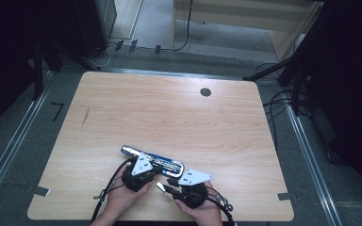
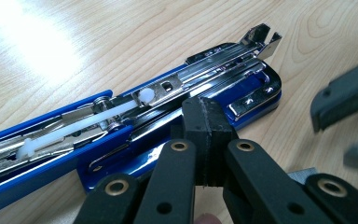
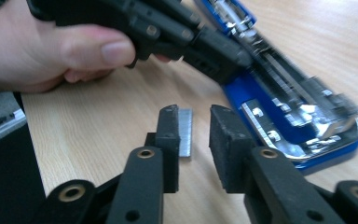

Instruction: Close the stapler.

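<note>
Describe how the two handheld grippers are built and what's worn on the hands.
Both the left gripper and right gripper are black, with brass-coloured rivets, blocky black pads, a grey three-cornered plate on top and trailing black cables. Hands bare; no sleeves visible.

Around the work area
A wooden table [image 1: 169,113] with a round dark hole [image 1: 205,92]; cables [image 1: 283,101] trail across grey floor [image 1: 9,141].

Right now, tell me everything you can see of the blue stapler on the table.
The blue-bodied stapler with chrome metal inner parts lies opened out flat on the light wooden table, near the person's edge. Its staple channel is exposed, with a white plastic pusher rod running along it. The left tool, its jaws together, presses against the stapler's side. The right tool stands open just beside it, a small strip of silver staples showing between its jaws.
</note>
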The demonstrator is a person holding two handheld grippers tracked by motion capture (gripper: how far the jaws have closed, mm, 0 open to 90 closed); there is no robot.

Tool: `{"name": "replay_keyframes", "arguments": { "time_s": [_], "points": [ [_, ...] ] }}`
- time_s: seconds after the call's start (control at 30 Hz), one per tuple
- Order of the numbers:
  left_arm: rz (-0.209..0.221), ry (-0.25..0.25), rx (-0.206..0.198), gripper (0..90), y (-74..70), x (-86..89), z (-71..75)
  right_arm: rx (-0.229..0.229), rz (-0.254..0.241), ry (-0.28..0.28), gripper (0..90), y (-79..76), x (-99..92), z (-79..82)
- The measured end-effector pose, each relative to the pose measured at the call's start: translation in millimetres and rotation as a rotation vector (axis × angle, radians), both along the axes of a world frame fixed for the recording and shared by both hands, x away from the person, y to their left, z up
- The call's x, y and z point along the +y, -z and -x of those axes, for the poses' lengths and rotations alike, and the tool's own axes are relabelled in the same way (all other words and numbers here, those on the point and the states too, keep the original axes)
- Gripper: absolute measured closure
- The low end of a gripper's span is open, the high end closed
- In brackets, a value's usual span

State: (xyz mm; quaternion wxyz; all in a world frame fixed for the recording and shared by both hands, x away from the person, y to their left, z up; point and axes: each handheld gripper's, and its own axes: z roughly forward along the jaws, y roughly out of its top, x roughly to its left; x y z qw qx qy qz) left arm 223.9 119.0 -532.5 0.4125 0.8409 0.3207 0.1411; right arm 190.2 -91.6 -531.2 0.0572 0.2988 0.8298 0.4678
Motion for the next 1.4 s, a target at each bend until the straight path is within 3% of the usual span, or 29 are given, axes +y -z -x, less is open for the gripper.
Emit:
{"name": "replay_keyframes", "arguments": {
  "time_s": [0.53, 0.93, 1.07, 1.4],
  "points": [
    [0.001, 0.000, 0.000, 90.0, 0.1, 0.0, -0.1, -0.015, 0.039, 0.012, 68.7, 9.5, 13.4, 6.9],
    [0.005, 0.001, 0.004, 90.0, 0.2, 0.2, -0.3, -0.048, 0.079, 0.028, 72.2, 12.3, 16.2, 8.2],
    [0.004, 0.000, 0.004, 90.0, 0.1, 0.2, -0.2, -0.064, 0.117, 0.026, 72.5, 13.0, 16.8, 8.7],
    [0.007, 0.001, 0.005, 90.0, 0.2, 0.4, -0.4, -0.065, 0.118, 0.016, 78.4, 13.1, 16.8, 9.6]
  ]
}}
